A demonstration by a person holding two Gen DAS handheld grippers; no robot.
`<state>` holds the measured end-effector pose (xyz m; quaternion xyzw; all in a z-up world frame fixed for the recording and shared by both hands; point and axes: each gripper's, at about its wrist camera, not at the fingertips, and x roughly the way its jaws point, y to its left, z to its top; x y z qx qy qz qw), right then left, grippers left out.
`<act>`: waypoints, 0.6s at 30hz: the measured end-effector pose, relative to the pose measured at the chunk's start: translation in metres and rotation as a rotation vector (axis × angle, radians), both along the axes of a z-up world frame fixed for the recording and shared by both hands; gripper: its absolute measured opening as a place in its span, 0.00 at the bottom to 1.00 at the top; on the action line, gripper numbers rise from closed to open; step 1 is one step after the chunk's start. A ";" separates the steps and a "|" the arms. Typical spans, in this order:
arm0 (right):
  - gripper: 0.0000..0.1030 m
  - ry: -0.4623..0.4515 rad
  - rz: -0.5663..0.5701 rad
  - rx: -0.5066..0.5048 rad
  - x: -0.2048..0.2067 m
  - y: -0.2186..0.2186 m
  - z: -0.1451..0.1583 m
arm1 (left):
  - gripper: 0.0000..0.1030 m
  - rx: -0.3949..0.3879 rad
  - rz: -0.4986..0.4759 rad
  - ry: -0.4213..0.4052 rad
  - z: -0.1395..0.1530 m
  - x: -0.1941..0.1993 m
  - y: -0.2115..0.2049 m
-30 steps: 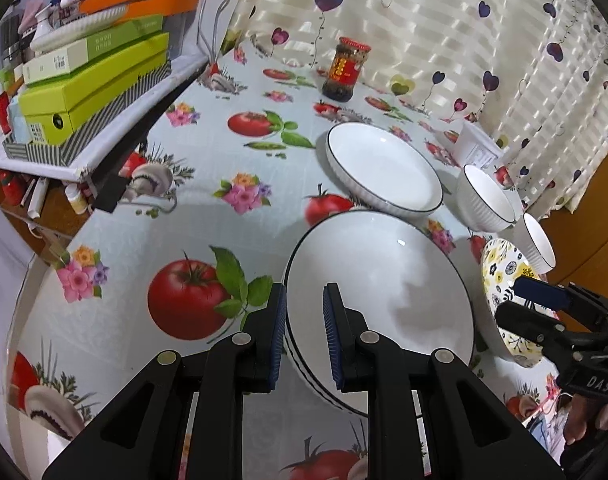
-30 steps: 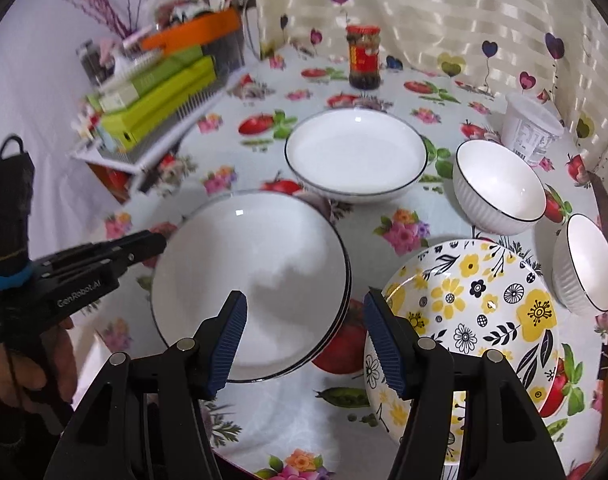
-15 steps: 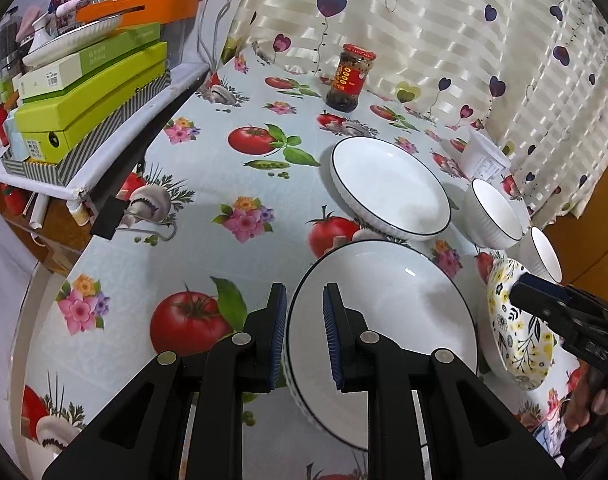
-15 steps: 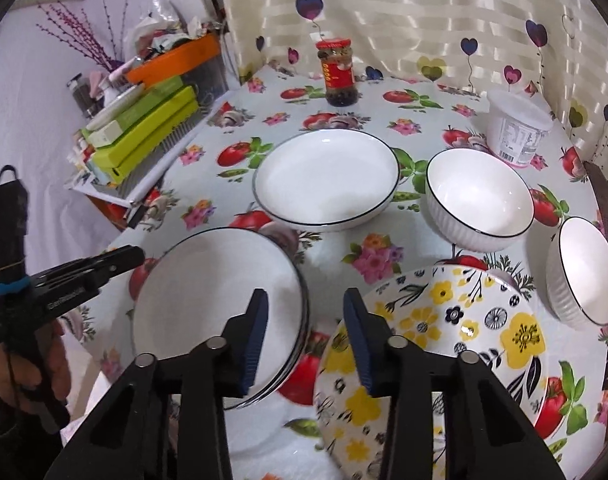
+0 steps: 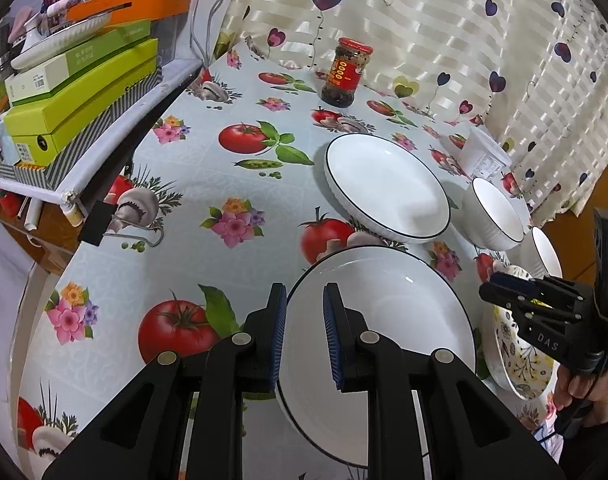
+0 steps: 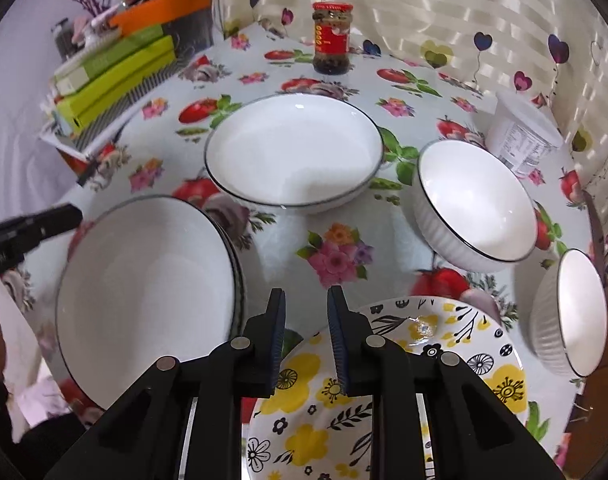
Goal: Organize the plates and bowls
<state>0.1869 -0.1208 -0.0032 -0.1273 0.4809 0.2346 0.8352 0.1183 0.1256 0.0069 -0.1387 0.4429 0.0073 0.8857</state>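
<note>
My left gripper (image 5: 303,320) is shut on the near rim of a big white plate (image 5: 387,332) with a thin black edge and holds it lifted and tilted; the same plate shows in the right wrist view (image 6: 144,296). A second white plate (image 5: 385,186) lies on the table beyond it, also in the right wrist view (image 6: 294,152). My right gripper (image 6: 304,320) has its jaws a narrow gap apart and holds nothing, above the near rim of a yellow flowered plate (image 6: 387,392). Two white ribbed bowls (image 6: 475,204) (image 6: 571,312) stand at the right.
A red-lidded jar (image 6: 331,38) stands at the back by the heart-print curtain (image 5: 463,32). A white tub (image 6: 523,138) stands at the back right. Green boxes (image 5: 80,92) and an orange tray (image 5: 132,0) are stacked on a side shelf at the left.
My right gripper has narrowed from wide open to a small gap and moved toward the flowered plate. My left gripper has lifted the big white plate and drawn it back.
</note>
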 end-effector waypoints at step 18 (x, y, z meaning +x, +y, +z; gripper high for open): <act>0.35 0.167 -0.198 0.371 0.043 -0.032 0.017 | 0.19 -0.090 -0.123 -0.013 0.021 0.068 -0.005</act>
